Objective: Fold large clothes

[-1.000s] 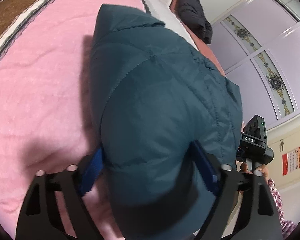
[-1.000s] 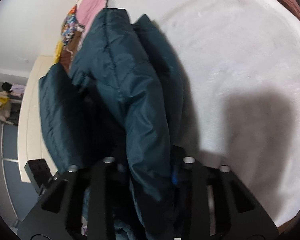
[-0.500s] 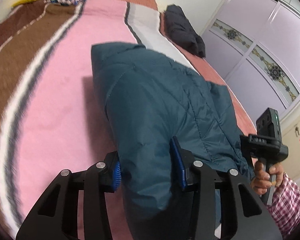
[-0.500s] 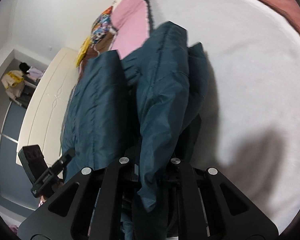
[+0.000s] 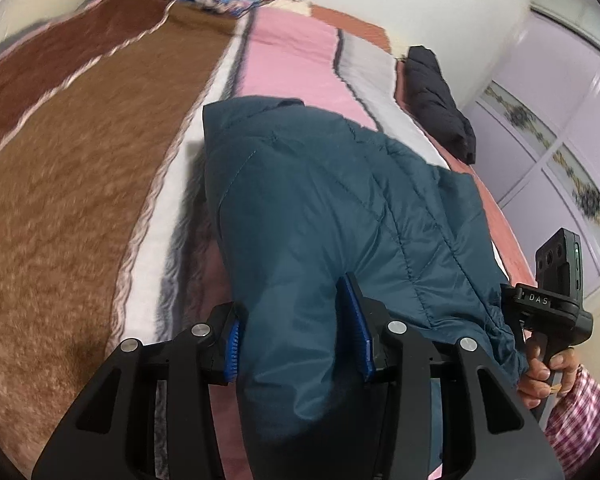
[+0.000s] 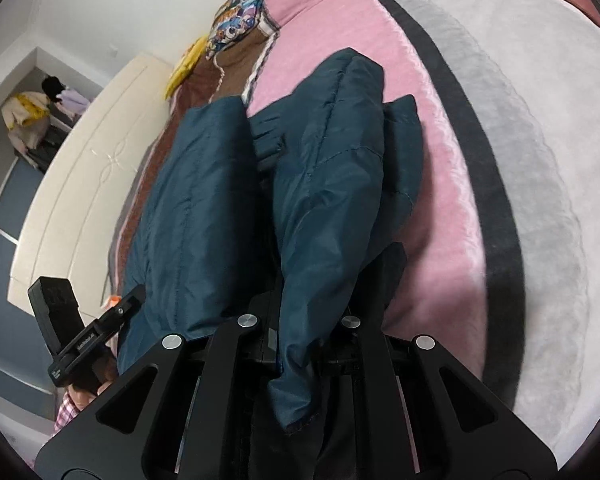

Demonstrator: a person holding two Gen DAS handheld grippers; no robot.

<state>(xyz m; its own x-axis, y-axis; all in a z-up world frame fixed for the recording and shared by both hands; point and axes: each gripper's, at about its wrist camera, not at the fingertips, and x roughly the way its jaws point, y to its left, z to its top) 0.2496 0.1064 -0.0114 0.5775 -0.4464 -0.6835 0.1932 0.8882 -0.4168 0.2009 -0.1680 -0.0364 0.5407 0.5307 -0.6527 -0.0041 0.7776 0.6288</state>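
Quilted teal jacket (image 5: 332,216) looks like smooth, faintly shiny nylon; the striped blanket (image 5: 80,184) seems fuzzy fleece.

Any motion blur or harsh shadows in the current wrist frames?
Left wrist: the brown fleece blanket is smeared by motion blur, while the teal quilted puffer jacket stays fairly sharp and casts a soft shadow to its left. Right wrist: sharper overall; a dark shadow falls on the pink blanket stripe beside the jacket. Both show fisheye vignetting.

The jacket (image 6: 324,200) hides the right gripper's (image 6: 300,344) fingertips.
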